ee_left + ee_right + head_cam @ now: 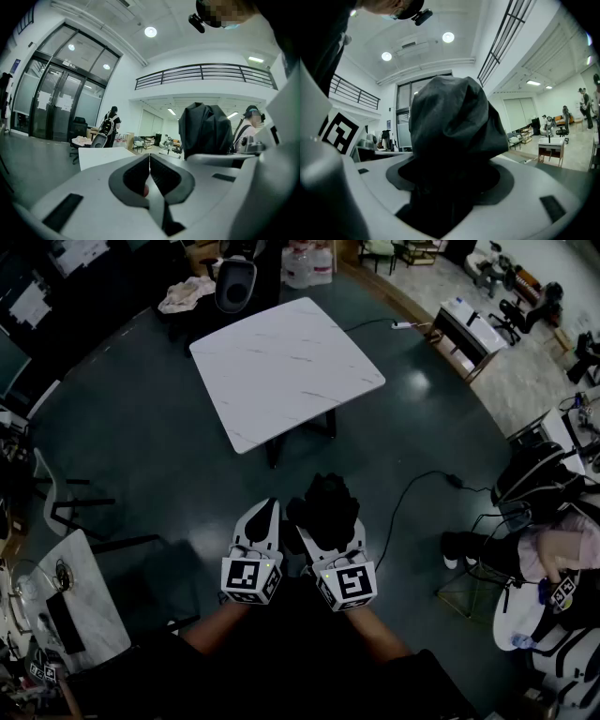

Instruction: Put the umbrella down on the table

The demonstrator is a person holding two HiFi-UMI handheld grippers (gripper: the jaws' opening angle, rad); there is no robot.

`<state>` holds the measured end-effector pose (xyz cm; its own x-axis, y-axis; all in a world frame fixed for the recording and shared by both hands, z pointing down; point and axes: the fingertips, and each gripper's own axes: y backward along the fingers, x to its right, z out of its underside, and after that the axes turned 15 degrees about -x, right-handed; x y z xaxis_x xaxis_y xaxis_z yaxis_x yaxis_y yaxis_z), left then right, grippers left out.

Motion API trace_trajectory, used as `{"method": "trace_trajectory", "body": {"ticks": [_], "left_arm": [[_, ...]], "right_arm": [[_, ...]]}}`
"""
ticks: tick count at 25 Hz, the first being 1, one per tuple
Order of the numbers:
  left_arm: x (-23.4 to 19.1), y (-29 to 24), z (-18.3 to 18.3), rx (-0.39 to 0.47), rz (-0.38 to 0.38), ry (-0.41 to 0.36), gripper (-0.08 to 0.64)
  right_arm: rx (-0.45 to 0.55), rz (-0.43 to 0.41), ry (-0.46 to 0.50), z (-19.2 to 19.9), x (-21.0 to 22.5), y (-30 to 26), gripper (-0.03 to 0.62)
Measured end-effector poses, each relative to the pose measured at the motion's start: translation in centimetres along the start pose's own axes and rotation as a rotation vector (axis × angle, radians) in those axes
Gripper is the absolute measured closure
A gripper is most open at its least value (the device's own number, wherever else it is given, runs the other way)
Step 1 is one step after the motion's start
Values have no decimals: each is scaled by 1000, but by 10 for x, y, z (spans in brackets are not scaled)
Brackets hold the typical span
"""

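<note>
One white square table stands ahead of us on a dark glossy floor, in a high room with glass doors. Our right gripper is clamped on the folded black umbrella, held over the floor short of the table. Our left gripper, just beside it, has its jaws together on nothing. The only print we can make out is the square markers on both cubes.
</note>
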<state>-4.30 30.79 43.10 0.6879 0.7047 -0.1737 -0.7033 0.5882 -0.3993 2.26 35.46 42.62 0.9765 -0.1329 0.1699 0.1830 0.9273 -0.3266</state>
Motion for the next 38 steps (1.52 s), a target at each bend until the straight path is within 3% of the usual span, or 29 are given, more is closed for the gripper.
{"method": "trace_trajectory", "body": {"ticks": [4,8,15,24,28,38], "left_arm": [[4,0,1,7,-18,-10,543],[7,8,3,24,-37,-87,543],[-1,-8,5,4,-28,-50,543],[-52,-31,8,-18,-33,40,543],[-82,-43,-5,-5,-36,33,543],[-135,-95,-51,3,50,69,543]], "right_arm": [[22,-17,43,-5,2,3,270],[64,-87,-4,-7,-7,4,267],[64,-108,-53,-4,-3,-4,264],[17,-64,-38,-8,2,-50,264],[-21,-57,-33,-10,3,-82,264],[-114,28,9,-46,18,-174,264]]}}
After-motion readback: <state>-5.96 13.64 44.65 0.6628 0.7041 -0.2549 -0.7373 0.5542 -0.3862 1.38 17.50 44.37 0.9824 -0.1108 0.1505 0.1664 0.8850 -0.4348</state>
